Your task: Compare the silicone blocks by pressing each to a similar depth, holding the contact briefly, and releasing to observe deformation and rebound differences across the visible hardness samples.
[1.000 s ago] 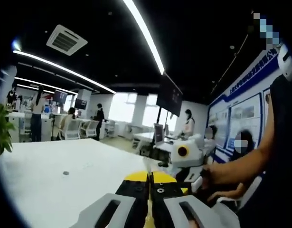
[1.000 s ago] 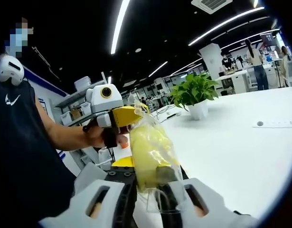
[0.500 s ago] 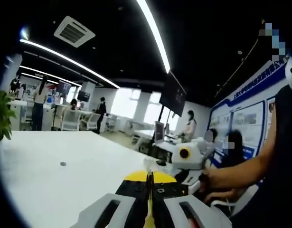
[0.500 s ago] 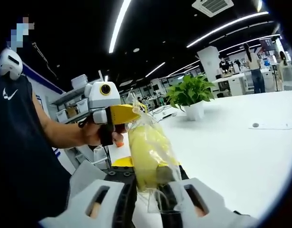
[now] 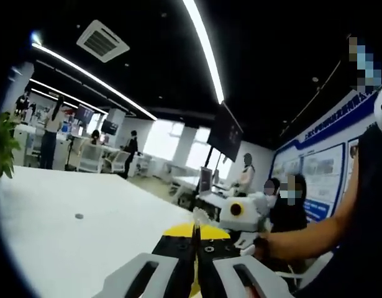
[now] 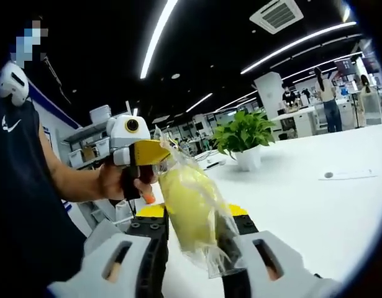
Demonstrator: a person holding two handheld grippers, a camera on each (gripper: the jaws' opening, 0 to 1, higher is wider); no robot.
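Note:
A yellow silicone block in a clear plastic bag point(image 6: 186, 208) stands up between the jaws of my right gripper point(image 6: 194, 218), which is shut on its lower part. My left gripper point(image 6: 159, 151), held in a person's hand point(image 6: 119, 180), comes in from the left. Its yellow jaws pinch the bag's top edge. In the left gripper view my left gripper point(image 5: 195, 231) is shut, with a sliver of clear bag point(image 5: 197, 217) sticking up between the jaws. The right gripper's white housing point(image 5: 243, 214) sits just behind, held by a hand point(image 5: 274, 245).
A wide white table point(image 6: 315, 211) stretches to the right, with a potted plant point(image 6: 243, 133) and a small round object on a paper strip point(image 6: 328, 175). A small dark dot point(image 5: 79, 216) lies on the table. People sit and stand at desks in the background.
Both hands have drifted a little, so both views have shifted. The bagged block now leans more, with its top toward the left gripper. Both grips are unchanged.

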